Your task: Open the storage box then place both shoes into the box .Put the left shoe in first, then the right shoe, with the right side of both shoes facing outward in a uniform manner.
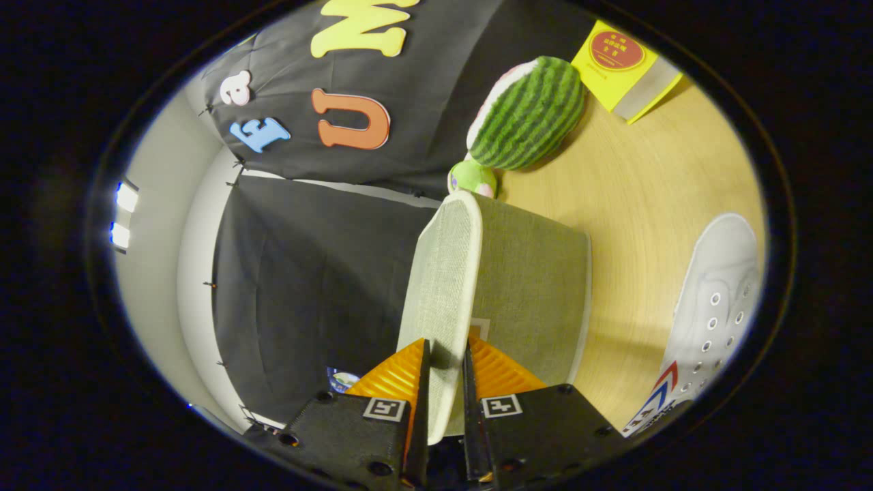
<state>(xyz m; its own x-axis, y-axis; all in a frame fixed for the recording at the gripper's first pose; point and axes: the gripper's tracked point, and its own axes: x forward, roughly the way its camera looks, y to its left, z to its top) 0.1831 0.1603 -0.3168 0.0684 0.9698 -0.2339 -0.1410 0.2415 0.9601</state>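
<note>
Gripper view: at bottom centre the gripper [447,382] is closed on the lid [440,293] edge, with the box [532,293] right behind it. The lid looks light, stiff and fabric-covered, so the edge is a good hold. A shoe [709,320] lies at right.

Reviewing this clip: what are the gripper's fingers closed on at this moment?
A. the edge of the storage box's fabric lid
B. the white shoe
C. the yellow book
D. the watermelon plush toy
A. The gripper has one finger on each side of the thin edge of the grey-green fabric lid, which stands lifted off the storage box; the white shoe, watermelon plush and yellow book lie untouched on the table.
</note>
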